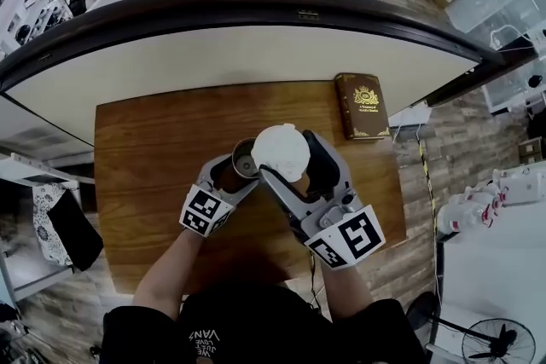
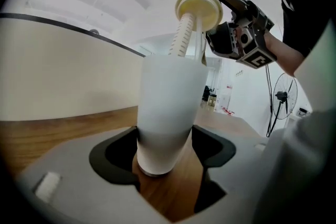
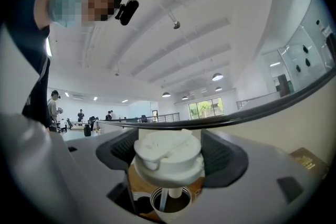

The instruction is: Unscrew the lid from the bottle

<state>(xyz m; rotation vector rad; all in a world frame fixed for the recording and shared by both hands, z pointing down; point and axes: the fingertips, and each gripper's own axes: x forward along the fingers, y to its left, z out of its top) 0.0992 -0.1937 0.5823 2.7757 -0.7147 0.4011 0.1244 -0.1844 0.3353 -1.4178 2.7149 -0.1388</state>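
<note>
A white bottle (image 2: 167,107) stands upright on the wooden table (image 1: 153,141), and my left gripper (image 2: 165,150) is shut on its lower body. Its open mouth (image 1: 245,159) shows from above, with my left gripper (image 1: 236,173) around it. My right gripper (image 1: 287,159) is shut on the white lid (image 1: 280,149), which is held above the bottle and off its rim. In the left gripper view the lid (image 2: 198,8) hangs over the bottle, its ribbed straw (image 2: 181,39) reaching down into the mouth. In the right gripper view the lid (image 3: 169,157) sits between the jaws of my right gripper (image 3: 169,162), over the bottle mouth (image 3: 170,202).
A brown book (image 1: 363,105) lies at the table's far right corner. A curved white counter with a dark rim (image 1: 256,55) runs close behind the table. A standing fan (image 1: 499,343) is on the floor at the right.
</note>
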